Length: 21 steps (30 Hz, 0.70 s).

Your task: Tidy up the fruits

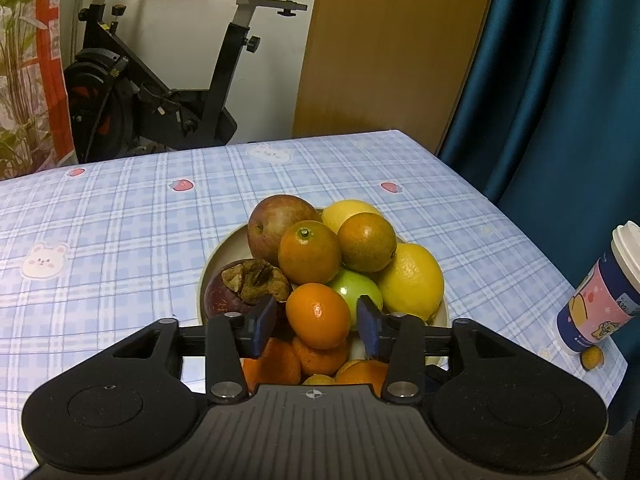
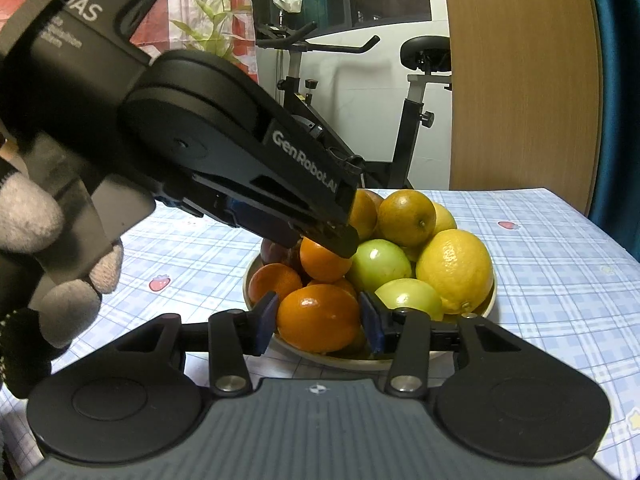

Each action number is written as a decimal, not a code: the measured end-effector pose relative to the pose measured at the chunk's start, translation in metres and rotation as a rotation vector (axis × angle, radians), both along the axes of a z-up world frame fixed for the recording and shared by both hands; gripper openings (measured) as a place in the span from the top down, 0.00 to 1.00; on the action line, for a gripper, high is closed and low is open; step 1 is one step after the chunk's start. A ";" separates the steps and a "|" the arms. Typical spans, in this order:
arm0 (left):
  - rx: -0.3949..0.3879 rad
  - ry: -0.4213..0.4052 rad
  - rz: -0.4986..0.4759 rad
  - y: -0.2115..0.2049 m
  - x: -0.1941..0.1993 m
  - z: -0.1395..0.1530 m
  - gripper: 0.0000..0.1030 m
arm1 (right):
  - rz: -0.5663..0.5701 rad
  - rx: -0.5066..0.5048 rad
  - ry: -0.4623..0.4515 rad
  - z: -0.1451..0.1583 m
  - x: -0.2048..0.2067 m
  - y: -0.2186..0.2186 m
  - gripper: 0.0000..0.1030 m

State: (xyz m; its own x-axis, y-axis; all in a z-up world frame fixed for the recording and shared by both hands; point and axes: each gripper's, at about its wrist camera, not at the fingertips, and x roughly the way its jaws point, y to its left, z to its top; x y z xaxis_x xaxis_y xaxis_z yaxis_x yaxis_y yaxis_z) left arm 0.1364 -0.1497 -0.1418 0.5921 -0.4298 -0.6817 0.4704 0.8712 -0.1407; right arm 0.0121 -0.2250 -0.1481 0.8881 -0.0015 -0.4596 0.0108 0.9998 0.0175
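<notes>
Left wrist view: the left gripper point(image 1: 318, 322) hangs over the near side of a bowl point(image 1: 224, 246) heaped with fruit on the checked counter point(image 1: 120, 220). A small orange point(image 1: 318, 316) sits between its blue pads point(image 1: 264, 324) with a thin gap showing on each side, so the gripper stands narrowly apart and is not pressing it. Just ahead lie a green apple point(image 1: 360, 290), two darker oranges point(image 1: 310, 252), a red apple point(image 1: 276, 224) and lemons point(image 1: 412, 280); a mangosteen point(image 1: 224, 292) sits to the left of the pads. A paper cup point(image 1: 600, 296) stands far right.

Right wrist view: the right gripper point(image 2: 318, 322) clamps an orange point(image 2: 318, 316) at the bowl's near rim point(image 2: 360, 362), both pads touching its sides. Beyond and to the left, the other gripper reaches down over the pile, held by a gloved hand point(image 2: 48, 264). A lemon point(image 2: 454, 270) lies ahead to the right.
</notes>
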 end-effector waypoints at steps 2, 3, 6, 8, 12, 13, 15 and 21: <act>0.000 -0.007 0.001 0.001 -0.001 0.001 0.50 | 0.000 -0.002 0.000 0.000 0.000 0.000 0.53; -0.001 -0.009 0.002 0.002 -0.002 0.002 0.50 | 0.001 -0.003 0.000 0.000 0.000 0.000 0.53; 0.001 -0.017 0.009 0.004 -0.003 0.004 0.45 | 0.001 -0.005 -0.007 0.000 -0.001 0.001 0.48; -0.002 -0.022 0.017 0.008 -0.005 0.006 0.39 | 0.003 -0.005 -0.013 0.000 -0.002 0.001 0.45; -0.018 -0.035 0.047 0.020 -0.006 0.012 0.32 | 0.005 -0.002 -0.019 0.001 -0.002 0.000 0.41; -0.025 -0.037 0.057 0.024 -0.006 0.014 0.29 | 0.006 -0.001 -0.020 0.001 -0.003 0.000 0.40; -0.047 -0.041 0.078 0.032 -0.007 0.018 0.23 | 0.007 -0.001 -0.022 0.001 -0.003 0.000 0.37; -0.054 -0.069 0.134 0.054 -0.014 0.028 0.16 | 0.006 0.013 -0.049 0.004 -0.007 -0.001 0.15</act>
